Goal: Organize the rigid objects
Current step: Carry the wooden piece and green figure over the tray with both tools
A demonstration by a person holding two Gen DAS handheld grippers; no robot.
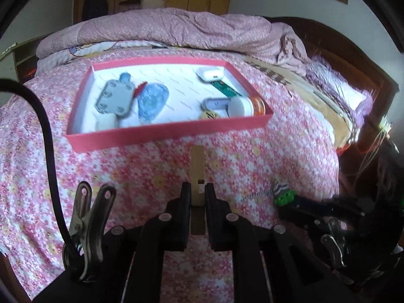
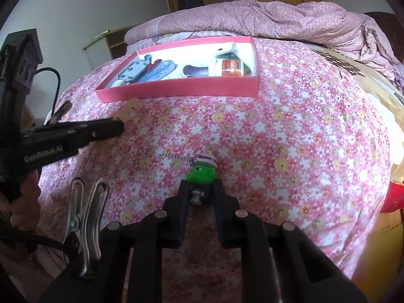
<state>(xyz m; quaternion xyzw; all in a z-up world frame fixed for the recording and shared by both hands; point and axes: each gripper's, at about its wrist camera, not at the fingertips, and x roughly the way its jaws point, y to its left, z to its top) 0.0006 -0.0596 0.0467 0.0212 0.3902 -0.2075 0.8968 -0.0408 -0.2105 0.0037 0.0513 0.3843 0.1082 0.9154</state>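
Observation:
A pink tray (image 1: 161,133) (image 2: 176,89) lies on the flowered bedspread, holding a grey plate (image 1: 116,98), a blue clear piece (image 1: 151,98), a white case (image 1: 210,73), an orange bottle (image 1: 247,106) and other small items. My left gripper (image 1: 197,189) is shut on a wooden clip (image 1: 197,166), held above the bedspread just short of the tray's near wall; in the right wrist view the left gripper (image 2: 121,126) reaches in from the left. My right gripper (image 2: 201,184) (image 1: 285,207) is low on the bedspread, shut on a green figure keychain (image 2: 202,174) (image 1: 284,197) whose bead chain trails left.
A folded pink quilt (image 1: 176,27) is piled behind the tray. A brown mat (image 1: 290,80) and the dark headboard (image 1: 353,50) lie to the right, where the bed drops off. A steel clamp (image 1: 85,217) and a black cable (image 1: 48,139) ride on the left gripper's mount.

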